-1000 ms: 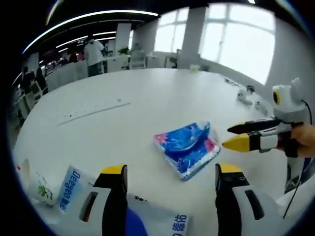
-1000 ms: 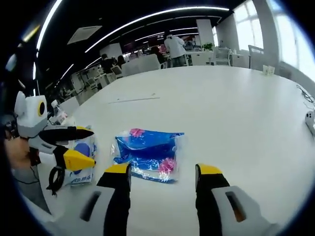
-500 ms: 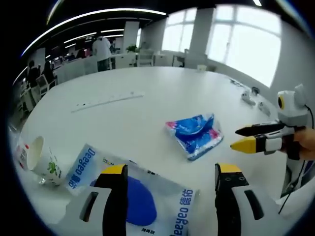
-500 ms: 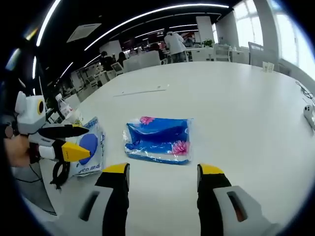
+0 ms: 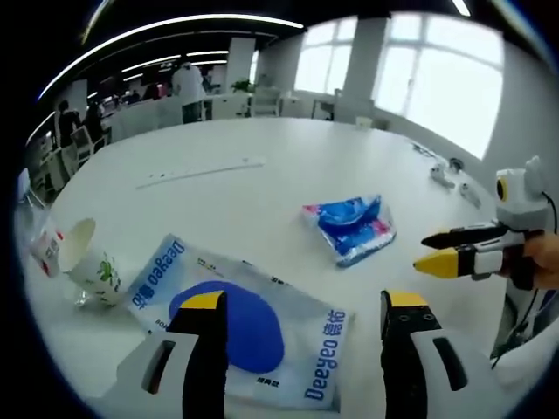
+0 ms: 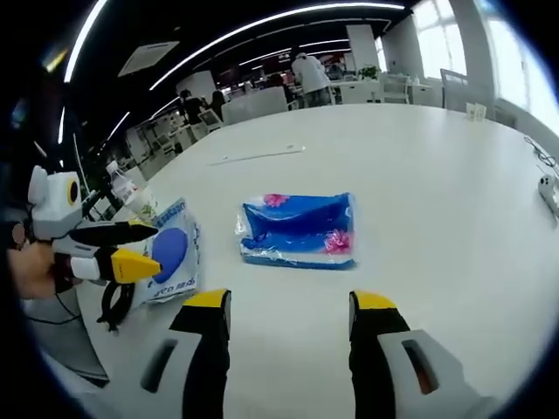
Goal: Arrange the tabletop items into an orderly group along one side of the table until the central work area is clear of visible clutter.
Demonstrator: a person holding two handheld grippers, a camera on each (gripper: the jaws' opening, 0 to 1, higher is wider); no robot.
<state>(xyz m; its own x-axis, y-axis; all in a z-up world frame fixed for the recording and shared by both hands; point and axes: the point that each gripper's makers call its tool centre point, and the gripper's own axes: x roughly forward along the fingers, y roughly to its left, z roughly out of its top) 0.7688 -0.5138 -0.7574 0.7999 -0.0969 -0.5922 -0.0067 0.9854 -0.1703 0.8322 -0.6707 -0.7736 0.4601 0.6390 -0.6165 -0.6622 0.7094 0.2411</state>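
On the white desk [image 5: 262, 188], just in front of the left claw [image 5: 306, 301], lies a flat white Deeyeo pack [image 5: 240, 327] with a blue oval on it; the claw hangs above its near end with jaws spread apart and nothing between them. Beyond the pack, toward the windows, sits a blue tissue packet [image 5: 351, 229], well apart from it. Beside the pack, on the side away from the packet, a paper cup [image 5: 90, 266] lies tipped on its side, with a second small container just past it.

From the right gripper view the right claw [image 6: 290, 301] is likewise released and empty, aimed at the same tissue packet [image 6: 300, 230], with the Deeyeo pack [image 6: 172, 253] beside it under the left claw [image 6: 140, 247].

The main risk, as I judge it, is the thin pack sliding or crumpling instead of lifting if the jaws close on its slack film. Dragging it sideways could also knock the tipped cup rolling toward the desk edge. Both claws converging on the packet could collide.
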